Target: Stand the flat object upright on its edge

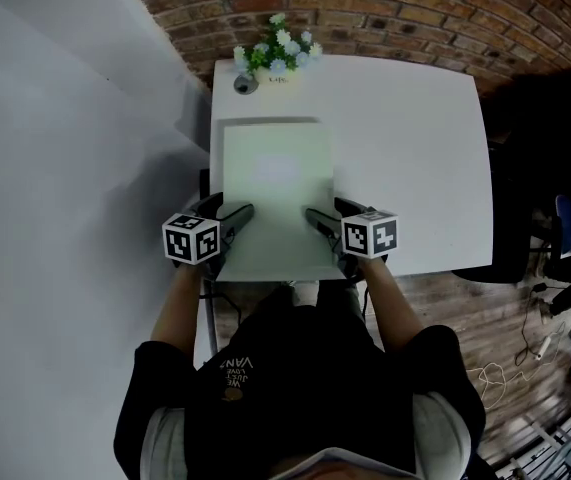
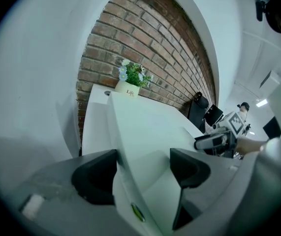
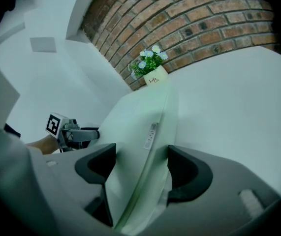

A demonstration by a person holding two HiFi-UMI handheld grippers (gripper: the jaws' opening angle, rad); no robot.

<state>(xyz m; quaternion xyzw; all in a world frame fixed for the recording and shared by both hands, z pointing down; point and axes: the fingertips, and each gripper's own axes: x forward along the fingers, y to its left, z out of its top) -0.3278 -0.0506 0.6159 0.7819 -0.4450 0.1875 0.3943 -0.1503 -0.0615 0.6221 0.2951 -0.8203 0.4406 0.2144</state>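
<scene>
The flat white board (image 1: 275, 188) is lying lengthwise on the left half of the white table (image 1: 415, 148), its near end reaching the table's near edge; the left gripper (image 1: 243, 213) is clasping its near-left side edge and the right gripper (image 1: 315, 216) its near-right side edge, each pair of jaws sitting narrowly apart with the board's thickness filling the gap. A small pot of flowers (image 1: 275, 53) is standing at the table's far edge, against the brick wall (image 1: 415, 8).
</scene>
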